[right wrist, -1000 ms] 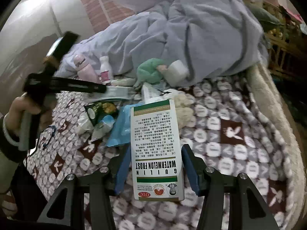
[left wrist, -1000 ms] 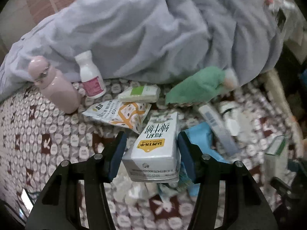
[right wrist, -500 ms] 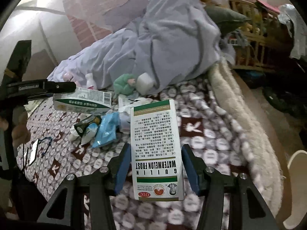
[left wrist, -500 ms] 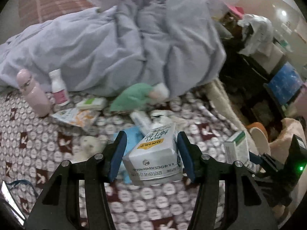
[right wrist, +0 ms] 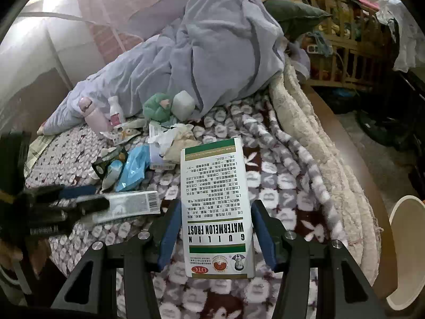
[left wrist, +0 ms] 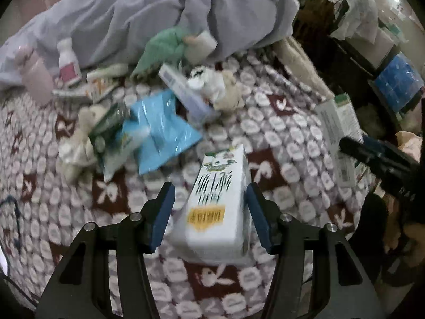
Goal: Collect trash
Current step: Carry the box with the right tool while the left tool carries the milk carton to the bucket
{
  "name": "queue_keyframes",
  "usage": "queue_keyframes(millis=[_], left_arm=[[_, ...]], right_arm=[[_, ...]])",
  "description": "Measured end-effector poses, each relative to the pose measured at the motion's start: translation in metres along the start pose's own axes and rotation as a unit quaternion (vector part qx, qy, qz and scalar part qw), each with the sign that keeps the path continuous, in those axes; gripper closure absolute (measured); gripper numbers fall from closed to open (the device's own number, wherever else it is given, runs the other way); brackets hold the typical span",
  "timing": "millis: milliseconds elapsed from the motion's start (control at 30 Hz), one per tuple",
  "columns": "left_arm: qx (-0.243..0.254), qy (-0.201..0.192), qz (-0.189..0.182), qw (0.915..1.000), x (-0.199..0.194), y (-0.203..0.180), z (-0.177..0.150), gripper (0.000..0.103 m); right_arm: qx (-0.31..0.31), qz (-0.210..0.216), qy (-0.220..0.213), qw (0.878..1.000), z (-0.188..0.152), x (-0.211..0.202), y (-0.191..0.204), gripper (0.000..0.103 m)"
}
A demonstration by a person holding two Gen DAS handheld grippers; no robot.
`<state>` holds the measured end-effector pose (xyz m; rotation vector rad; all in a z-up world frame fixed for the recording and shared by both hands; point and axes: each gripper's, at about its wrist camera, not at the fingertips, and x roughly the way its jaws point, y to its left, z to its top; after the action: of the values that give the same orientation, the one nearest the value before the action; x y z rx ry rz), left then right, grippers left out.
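Observation:
My left gripper [left wrist: 209,186] holds a white milk carton [left wrist: 217,207] with a yellow label, above the rabbit-pattern blanket [left wrist: 279,138]. Its jaws are opening slightly, and the carton stays between the blue pads, tilted lengthwise away from me. The right wrist view shows that gripper [right wrist: 79,204] low at the left, the carton [right wrist: 130,203] sticking out level. My right gripper [right wrist: 216,204] is shut on a white and green medicine box [right wrist: 216,186] printed "Watermelon Frost". That box [left wrist: 337,133] also shows at the right of the left wrist view. Loose litter, including a blue wrapper [left wrist: 162,130], lies further back on the bed.
A cream bin [right wrist: 406,252] stands on the floor off the bed's right edge. A pink bottle [left wrist: 34,74], a white pill bottle [left wrist: 69,61] and a green plush [left wrist: 162,47] lie against the lilac quilt [right wrist: 212,40]. Wooden furniture and clutter fill the far right.
My left gripper has swung right across the bed with the carton, which now tilts further away. My right gripper carried its box towards the bed's edge, bringing the bin into view.

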<state>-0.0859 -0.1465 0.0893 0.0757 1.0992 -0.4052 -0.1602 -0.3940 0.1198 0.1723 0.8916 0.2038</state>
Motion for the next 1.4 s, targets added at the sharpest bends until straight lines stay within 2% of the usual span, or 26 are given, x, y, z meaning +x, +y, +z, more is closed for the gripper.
queue_keyframes(millis=[133,267,333,500,667,867,967,1100,1233,1400], left_arm=[[0.002,0.039,-0.008,0.9992,0.024,-0.006,-0.015,0.048],[0.006,0.040,0.001,0.9992,0.035,-0.013,-0.025,0.048],[0.008,0.044,-0.001,0.9990,0.038,-0.015,-0.027,0.053],[0.032,0.009,-0.015,0.9993,0.021,-0.038,-0.016,0.054],[0.051,-0.001,-0.060,0.9969,0.016,-0.078,0.013,0.054],[0.091,-0.006,-0.117,0.9890,0.020,-0.148,0.043,0.054],[0.115,-0.006,-0.144,0.9828,0.025,-0.190,0.056,0.053],[0.131,0.015,-0.187,0.9735,0.043,-0.245,0.072,0.053],[0.147,0.027,-0.207,0.9670,0.060,-0.292,0.078,0.053],[0.162,0.044,-0.220,0.9608,0.076,-0.331,0.083,0.053]], right_arm=[[0.001,-0.001,0.002,1.000,0.000,0.000,0.001,0.051],[-0.001,-0.004,0.006,1.000,-0.002,0.000,0.000,0.051],[0.002,-0.005,0.006,1.000,-0.002,0.000,-0.003,0.051],[0.010,-0.012,-0.004,1.000,-0.003,-0.007,-0.015,0.051],[0.031,-0.030,-0.018,0.999,-0.004,-0.024,-0.041,0.051],[0.076,-0.084,-0.037,0.993,-0.017,-0.062,-0.104,0.051],[0.115,-0.121,-0.048,0.985,-0.028,-0.083,-0.148,0.051],[0.166,-0.174,-0.043,0.970,-0.048,-0.105,-0.212,0.051],[0.211,-0.203,-0.035,0.956,-0.070,-0.119,-0.261,0.051],[0.245,-0.217,-0.022,0.945,-0.093,-0.121,-0.303,0.051]])
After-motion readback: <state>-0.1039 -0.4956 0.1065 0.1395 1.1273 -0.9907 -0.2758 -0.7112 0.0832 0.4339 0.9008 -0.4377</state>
